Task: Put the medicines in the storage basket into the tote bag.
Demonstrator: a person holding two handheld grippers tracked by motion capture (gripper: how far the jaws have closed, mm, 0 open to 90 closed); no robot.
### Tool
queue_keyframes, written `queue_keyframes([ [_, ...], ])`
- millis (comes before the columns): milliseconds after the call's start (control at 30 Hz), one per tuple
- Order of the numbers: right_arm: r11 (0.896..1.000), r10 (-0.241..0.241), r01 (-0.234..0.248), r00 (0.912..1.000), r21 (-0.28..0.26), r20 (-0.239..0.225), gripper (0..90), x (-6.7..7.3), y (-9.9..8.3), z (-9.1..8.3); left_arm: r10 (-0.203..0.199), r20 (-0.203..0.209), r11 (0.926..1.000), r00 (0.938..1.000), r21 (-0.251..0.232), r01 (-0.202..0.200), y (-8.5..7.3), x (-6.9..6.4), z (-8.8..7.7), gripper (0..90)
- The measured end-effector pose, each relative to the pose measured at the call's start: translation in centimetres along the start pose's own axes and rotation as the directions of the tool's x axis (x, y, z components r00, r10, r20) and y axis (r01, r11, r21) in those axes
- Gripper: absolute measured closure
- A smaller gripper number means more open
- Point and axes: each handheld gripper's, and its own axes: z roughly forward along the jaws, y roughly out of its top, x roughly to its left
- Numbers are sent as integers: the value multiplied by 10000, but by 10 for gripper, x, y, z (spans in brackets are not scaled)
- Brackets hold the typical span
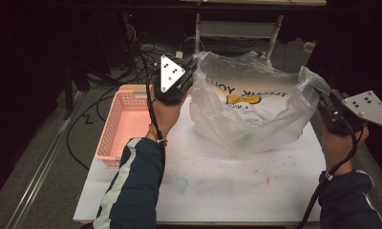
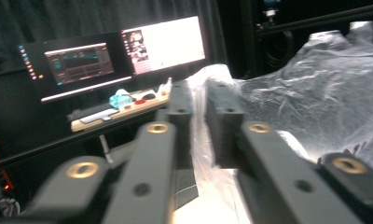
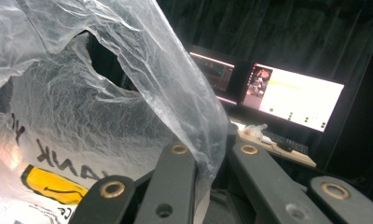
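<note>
So the plastic bag is hanging stretched over the white table, just right of the pink basket. The right claw is pinching the bag's right handle tight, while the left claw is sitting slightly apart with the left handle between its jaws
</note>
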Motion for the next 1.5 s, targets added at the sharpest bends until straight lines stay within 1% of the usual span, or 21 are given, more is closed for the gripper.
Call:
queue_keyframes([
  [33,10000,27,-27,10000,11,-22,900,0,-2,0,-15,4,10000,10000,1,15,-2,0,-2,647],
  [100,10000,4,-3,10000,92,-59,900,-1,-5,0,47,33,10000,10000,-18,-47,-4,0,-8,628],
  [200,9998,5,-4,10000,189,-64,900,0,-6,-1,154,11,9999,9999,50,-154,-6,0,-16,475],
  [267,9998,-6,8,10000,223,-73,900,-1,-7,-1,229,287,9997,9993,-2,-229,-6,0,-23,433],
  [300,9997,-46,47,10000,243,-44,900,-2,-7,-1,302,390,9995,9988,32,-304,-5,0,-27,362],
  [333,9997,-64,66,10000,240,-51,900,-3,-6,-1,442,504,9990,9978,87,-447,-5,-2,-32,333],
  [467,9994,-56,57,10000,333,-27,900,-4,-7,-1,776,816,9967,9936,175,-792,-7,-6,-47,267],
  [533,9990,-117,119,9999,422,-60,900,-4,-8,-1,897,952,9953,9914,280,-927,-9,-7,-55,262],
  [600,9984,-152,161,9997,536,-164,893,-3,-10,-1,931,1082,9946,9898,365,-976,-11,-8,-62,225],
  [667,9979,-171,183,9996,624,-211,849,-2,-10,-2,1018,1145,9933,9882,424,-1072,-12,-10,-68,225],
  [767,9975,-253,277,9990,657,-369,836,-1,-11,-4,1220,1101,9888,9864,723,-1304,-16,-16,-71,225],
  [933,9933,-505,571,9964,1004,-676,677,-2,-9,-3,1279,1329,9853,9828,957,-1412,-27,-23,-71,224],
  [1000,9947,-466,533,9960,881,-765,626,-5,-8,-4,1305,1322,9829,9826,1126,-1457,-32,-25,-68,225],
  [1067,9948,-460,518,9967,876,-670,560,-7,-4,-7,1271,1331,9814,9829,1271,-1441,-35,-26,-64,224],
  [1167,9955,-474,542,9951,783,-863,496,-9,4,-12,1234,1209,9804,9850,1388,-1399,-37,-27,-58,225],
  [1267,9942,-736,822,9903,696,-1179,455,-9,13,-19,1278,990,9807,9868,1358,-1407,-36,-27,-55,242],
  [1367,9910,-873,1013,9845,873,-1522,410,-7,21,-25,1277,912,9799,9876,1422,-1398,-36,-27,-52,274],
  [1400,9904,-877,1034,9829,914,-1618,408,-7,22,-26,1303,850,9788,9878,1476,-1418,-36,-27,-52,317],
  [1433,9901,-860,1035,9811,946,-1732,396,-6,24,-27,1260,919,9782,9878,1540,-1391,-36,-27,-51,397],
  [1467,9898,-855,1045,9793,967,-1833,388,-4,26,-29,1223,1145,9785,9859,1525,-1391,-37,-26,-51,486],
  [1500,9891,-811,1036,9764,1045,-2003,384,-2,27,-31,1261,1396,9769,9821,1550,-1474,-38,-26,-51,614],
])
